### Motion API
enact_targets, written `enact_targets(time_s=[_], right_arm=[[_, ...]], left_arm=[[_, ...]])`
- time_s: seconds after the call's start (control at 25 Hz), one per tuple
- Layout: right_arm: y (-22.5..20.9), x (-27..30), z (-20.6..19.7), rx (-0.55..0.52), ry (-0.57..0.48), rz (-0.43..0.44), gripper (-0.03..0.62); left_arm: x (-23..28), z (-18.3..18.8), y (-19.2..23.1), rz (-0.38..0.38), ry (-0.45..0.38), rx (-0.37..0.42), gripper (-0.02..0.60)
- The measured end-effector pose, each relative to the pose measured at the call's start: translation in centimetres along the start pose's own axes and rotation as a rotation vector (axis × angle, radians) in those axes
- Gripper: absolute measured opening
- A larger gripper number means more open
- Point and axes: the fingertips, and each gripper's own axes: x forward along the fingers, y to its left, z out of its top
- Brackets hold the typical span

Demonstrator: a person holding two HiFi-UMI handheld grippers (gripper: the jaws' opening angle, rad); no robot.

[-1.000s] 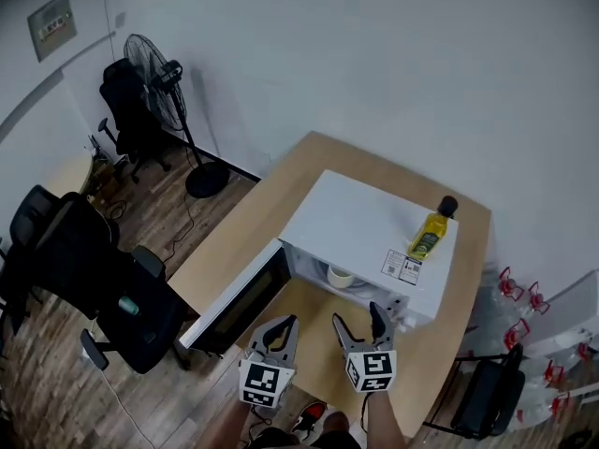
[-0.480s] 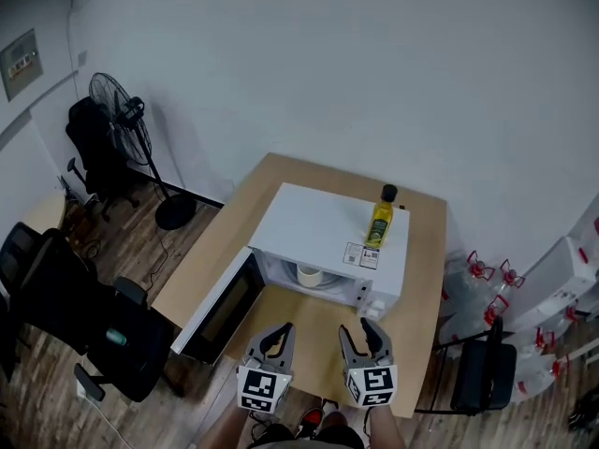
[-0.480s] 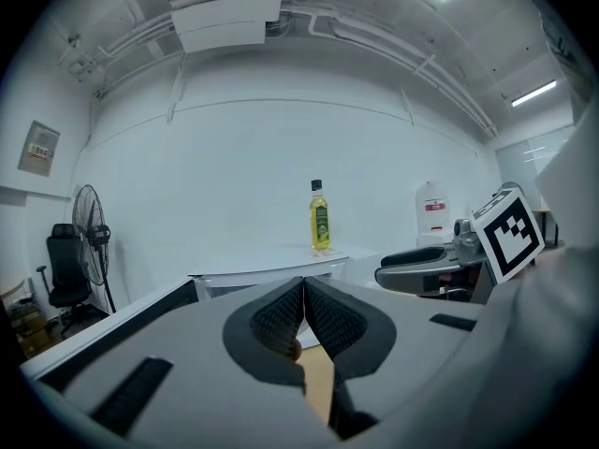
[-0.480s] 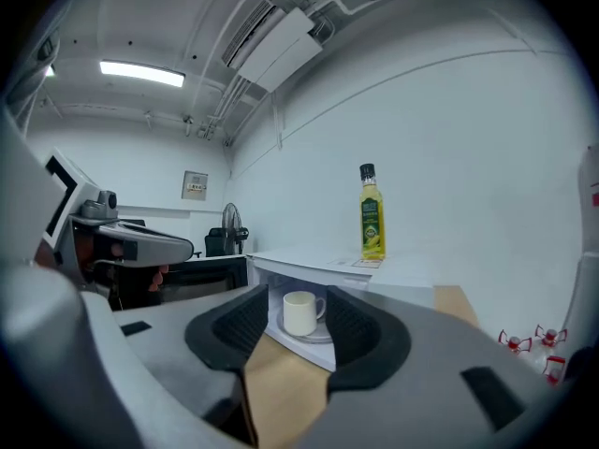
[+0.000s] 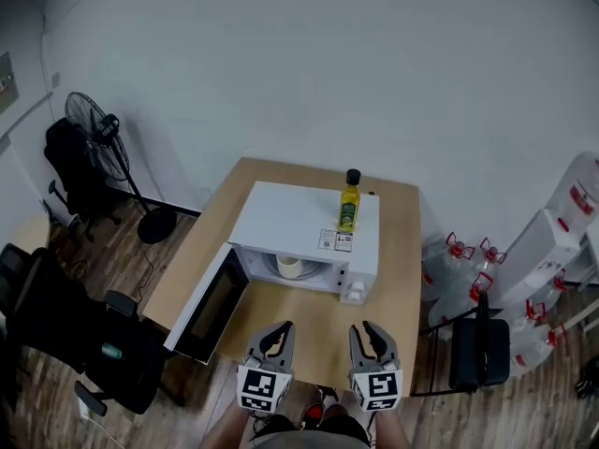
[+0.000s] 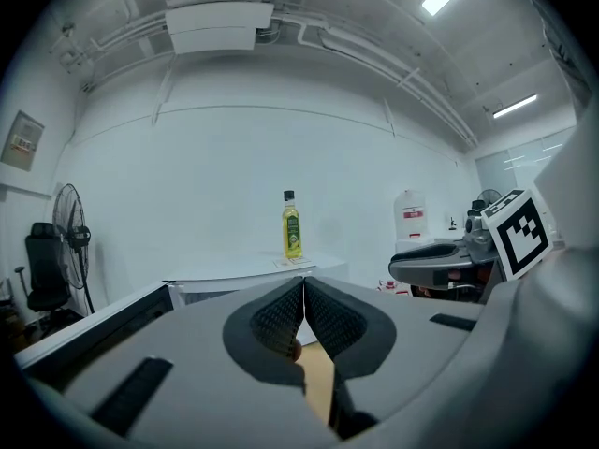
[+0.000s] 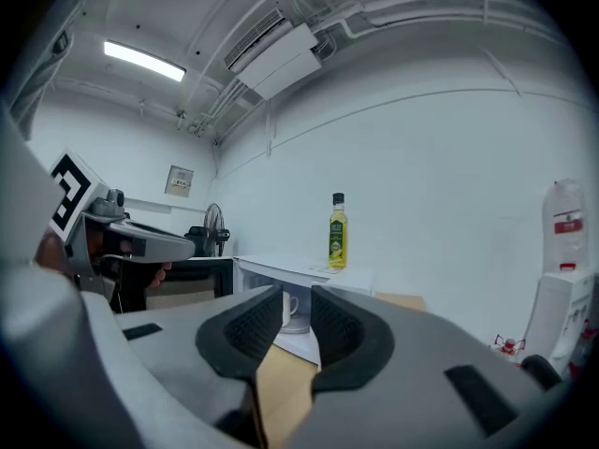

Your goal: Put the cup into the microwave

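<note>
The cup (image 5: pixel 289 267) sits inside the microwave (image 5: pixel 299 215), so the left gripper (image 5: pixel 278 331), jaws together and empty, and the right gripper (image 5: pixel 372 333), whose nearly closed jaws have just been closing on nothing, best retreat clear of the open door (image 5: pixel 211 302).

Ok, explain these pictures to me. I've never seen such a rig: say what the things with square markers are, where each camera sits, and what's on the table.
No robot: a person holds a two-jaw gripper in each hand; the marker cubes belong to them. The head view looks down from the person's head; the other two cameras ride on the grippers, looking along their jaws. On the table stands a white microwave, door open, a cup inside, a yellow bottle on top. The left gripper is shut and empty. On the right gripper the jaws have just been closing; a narrow gap shows, nothing between them.
</note>
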Motion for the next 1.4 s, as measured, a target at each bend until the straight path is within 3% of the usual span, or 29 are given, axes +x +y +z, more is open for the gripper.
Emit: enact_targets(time_s=[0.44,1.4], right_arm=[[0.3,-4.2,-0.6,-0.003,-0.005,-0.062,0.031],[0.3,-5.4,-0.3,-0.002,-0.03,-0.072,0.018]], left_arm=[[-1.7,-0.9,-2.1,-0.042,0.012,0.008,0.025],[-2.6,-0.6,-2.8,-0.046,0.01,0.013,0.025]])
